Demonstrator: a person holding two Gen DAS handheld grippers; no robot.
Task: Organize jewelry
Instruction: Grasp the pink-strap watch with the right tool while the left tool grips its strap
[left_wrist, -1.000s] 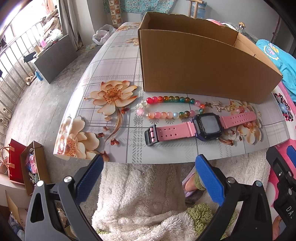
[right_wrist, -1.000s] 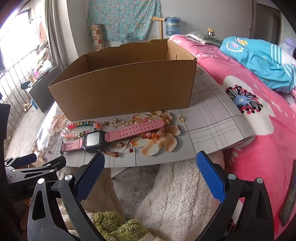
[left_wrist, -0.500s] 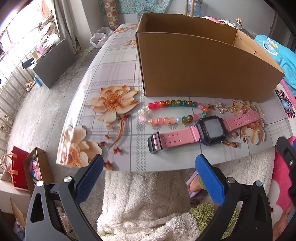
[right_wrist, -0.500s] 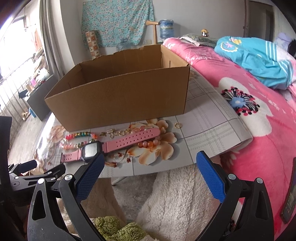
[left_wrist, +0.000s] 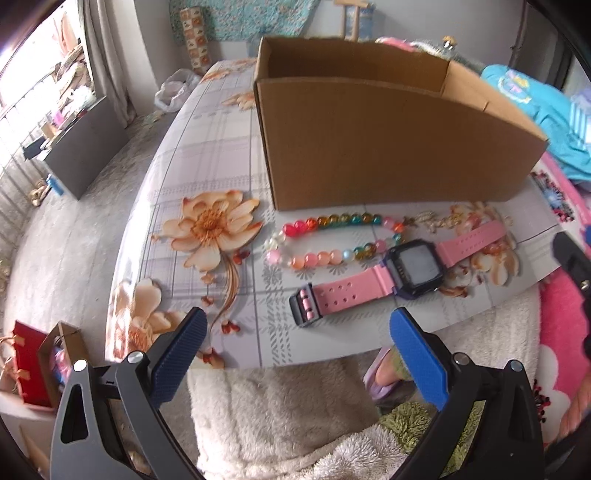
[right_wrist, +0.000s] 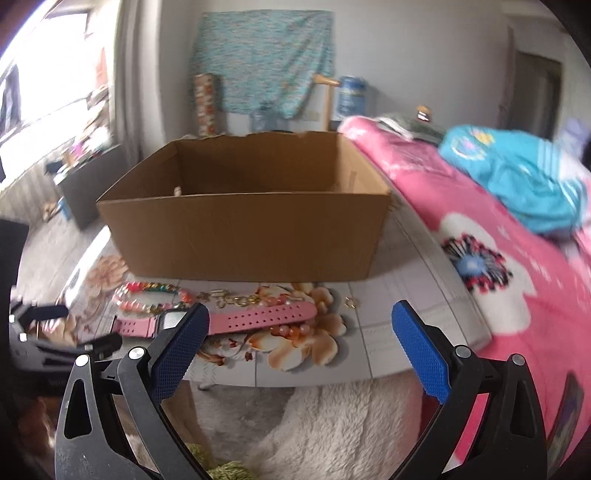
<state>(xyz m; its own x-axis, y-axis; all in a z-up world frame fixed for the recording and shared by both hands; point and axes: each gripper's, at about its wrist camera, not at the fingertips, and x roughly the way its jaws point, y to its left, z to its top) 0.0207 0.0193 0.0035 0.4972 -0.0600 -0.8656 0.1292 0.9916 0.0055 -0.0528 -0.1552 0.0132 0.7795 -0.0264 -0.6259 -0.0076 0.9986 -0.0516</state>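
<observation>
now | left claw (left_wrist: 295, 328) wide, empty | right claw (right_wrist: 299, 321) wide | watch (left_wrist: 399, 273) on table (left_wrist: 207, 147)

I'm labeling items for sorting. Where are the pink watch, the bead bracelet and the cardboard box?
pink watch (left_wrist: 419, 264), left wrist view, on its dark screen.
bead bracelet (left_wrist: 325, 257), left wrist view, near strand.
cardboard box (right_wrist: 243, 236), right wrist view, front wall.

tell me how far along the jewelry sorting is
Barely started. Done: apparently nothing, though the cardboard box floor is mostly hidden. In hand: nothing; the left hand-held gripper and right hand-held gripper are open. Left: pink watch, bead bracelet, gold pieces.
</observation>
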